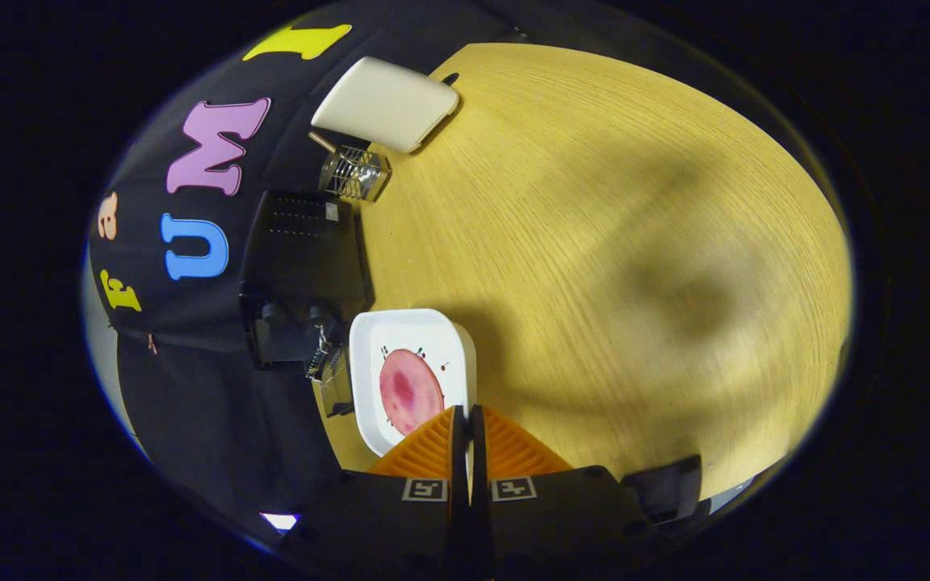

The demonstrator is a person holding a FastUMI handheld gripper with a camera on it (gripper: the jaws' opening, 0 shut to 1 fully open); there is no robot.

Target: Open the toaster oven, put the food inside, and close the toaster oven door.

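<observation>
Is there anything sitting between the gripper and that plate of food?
Nothing visible. The gripper has its fingers nearly closed, holding nothing, right at the near rim of the white plate. The pink food lies on the plate just ahead of them, with the black toaster oven beyond.

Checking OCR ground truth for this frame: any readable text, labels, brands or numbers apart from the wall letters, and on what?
None can be read.
Gripper, fingers closed together: two square black-and-white marker tags on its body, patterns, not text.
Plate, just ahead of the fingers: small marks around the pink food, too small to read.
Toaster oven: no readable label or dial numbers; too dark.
White box: blank.
</observation>
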